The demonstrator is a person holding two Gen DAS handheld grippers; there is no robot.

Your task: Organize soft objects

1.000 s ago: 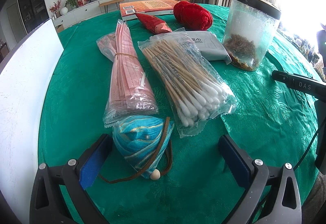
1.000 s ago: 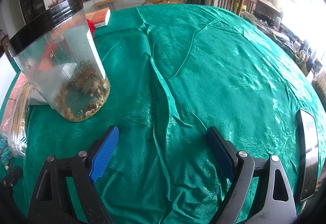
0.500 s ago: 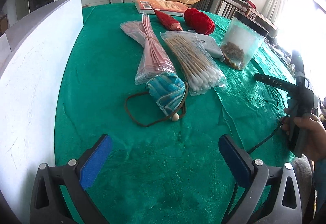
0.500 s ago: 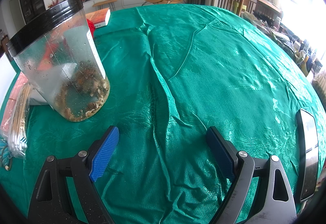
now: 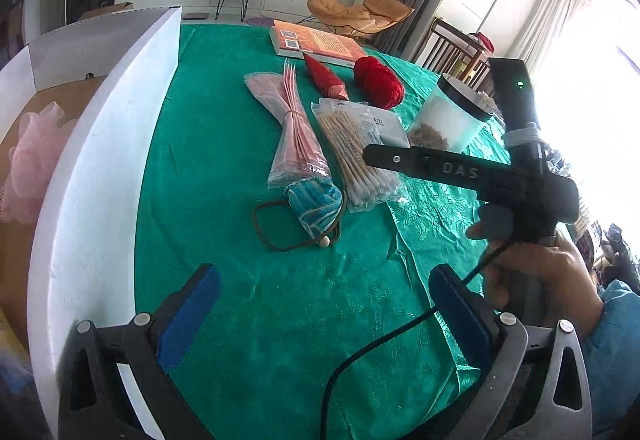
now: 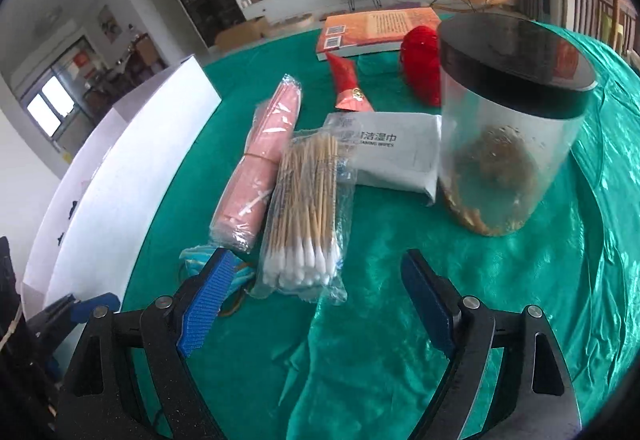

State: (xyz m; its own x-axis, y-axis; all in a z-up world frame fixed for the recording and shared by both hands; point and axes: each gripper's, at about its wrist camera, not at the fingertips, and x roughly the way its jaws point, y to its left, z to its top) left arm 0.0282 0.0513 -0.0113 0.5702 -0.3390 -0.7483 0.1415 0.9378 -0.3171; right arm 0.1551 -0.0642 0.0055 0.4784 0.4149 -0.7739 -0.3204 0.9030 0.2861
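Note:
On the green tablecloth lie a blue pouch (image 5: 316, 199) with a brown cord, a pink packet (image 5: 296, 143), a bag of cotton swabs (image 5: 356, 159) and a pack of wipes (image 5: 386, 125). My left gripper (image 5: 324, 316) is open and empty, well back from the pouch. My right gripper (image 6: 316, 300) hovers over the near end of the cotton swab bag (image 6: 308, 211). Its jaws are closing slightly but stand wide, and the pads touch nothing. The pouch (image 6: 196, 260) peeks out beside its left finger. A pink mesh puff (image 5: 32, 159) lies inside the white box (image 5: 100, 167).
A clear jar (image 6: 508, 127) with a black lid stands right of the wipes (image 6: 396, 155). Red yarn (image 6: 420, 59), a red cone (image 6: 348, 83) and a book (image 6: 376, 27) lie farther back. The box wall (image 6: 120, 167) runs along the left. A hand (image 5: 536, 272) holds the right tool.
The left gripper drew back and up from the pouch, and the box's inside came into view. The right gripper swung left from bare cloth to the swab bag.

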